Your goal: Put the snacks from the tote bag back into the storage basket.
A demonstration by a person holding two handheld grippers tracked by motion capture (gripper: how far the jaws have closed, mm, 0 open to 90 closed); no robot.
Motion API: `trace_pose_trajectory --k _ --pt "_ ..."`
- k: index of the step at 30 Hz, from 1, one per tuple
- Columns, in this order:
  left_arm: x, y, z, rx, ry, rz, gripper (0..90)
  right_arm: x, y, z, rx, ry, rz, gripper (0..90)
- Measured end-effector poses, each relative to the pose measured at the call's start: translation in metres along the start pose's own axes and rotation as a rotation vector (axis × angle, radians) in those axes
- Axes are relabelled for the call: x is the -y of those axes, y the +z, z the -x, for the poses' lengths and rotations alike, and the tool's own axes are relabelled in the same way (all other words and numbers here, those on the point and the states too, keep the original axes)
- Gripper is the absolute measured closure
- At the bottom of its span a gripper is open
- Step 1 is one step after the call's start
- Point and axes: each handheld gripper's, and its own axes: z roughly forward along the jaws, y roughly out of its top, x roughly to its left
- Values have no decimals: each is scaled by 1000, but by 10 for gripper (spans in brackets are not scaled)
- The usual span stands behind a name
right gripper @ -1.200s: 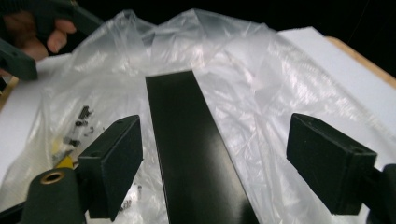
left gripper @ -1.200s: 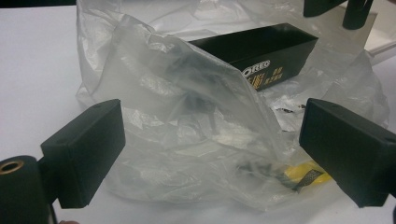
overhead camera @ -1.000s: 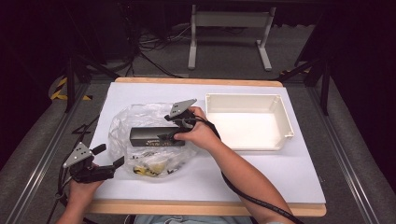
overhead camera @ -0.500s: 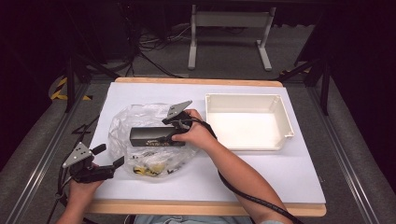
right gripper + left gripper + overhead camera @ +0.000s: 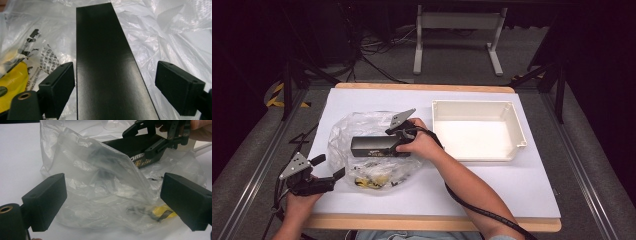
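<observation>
While poised over the near end of the black box [image 5: 379, 146], spread wide on either side of it with neither jaw touching: right gripper [image 5: 404, 137], jaws open, long axis of the box running straight away between them in the right gripper view, so a plain squeeze across the narrow width looks like the next call; box lying on the table [image 5: 532, 190] inside or on the crumpled clear plastic bag [image 5: 357, 125], left of centre, its length running left to right in the high view, right end under the right hand [image 5: 424, 146]; hard to tell whether fully out of the bag or partly sleeved in it. Left gripper [image 5: 331, 170] down at the near left corner, also spread open, holding nothing, facing the bag's near side from just beside it, well farther from the box than the right one; likely to pin or pull the plastic. Inside the bag besides the box: small yellow and black packets [image 5: 371, 181] near the front edge. Off to the right, a shallow white tray [image 5: 518, 131], nothing in it, apart from the bag.
</observation>
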Motion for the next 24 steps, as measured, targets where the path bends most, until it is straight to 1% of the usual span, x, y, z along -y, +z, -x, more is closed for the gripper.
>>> trace_pose_trajectory --k 5,7,10,11,12,13,14,19,21,24 --pt "0 0 0 1 -2 -1 77 1 1 1 0 1 6 171" --pt "0 1 0 0 -2 -1 77 1 1 0 -3 -6 -3 182" --pt "0 1 0 1 -2 -1 77 0 1 0 -14 -26 -19 277" --pt "0 1 0 1 -2 -1 78 0 1 0 -14 -26 -19 277" --pt "0 1 0 1 -2 -1 78 0 1 0 -21 -30 -23 313" --pt "0 1 0 2 -2 -2 77 0 1 -1 -33 -43 -40 375" --pt "0 1 0 2 -2 -2 77 0 1 -1 -45 -55 -48 403" --pt "0 1 0 4 -3 -1 77 -3 1 -3 -42 -62 -60 411" --pt "0 0 0 2 -1 -3 77 -3 1 -2 -49 -54 -60 414" --pt "0 1 0 4 -2 -1 77 -4 0 -2 -53 -57 -67 417"
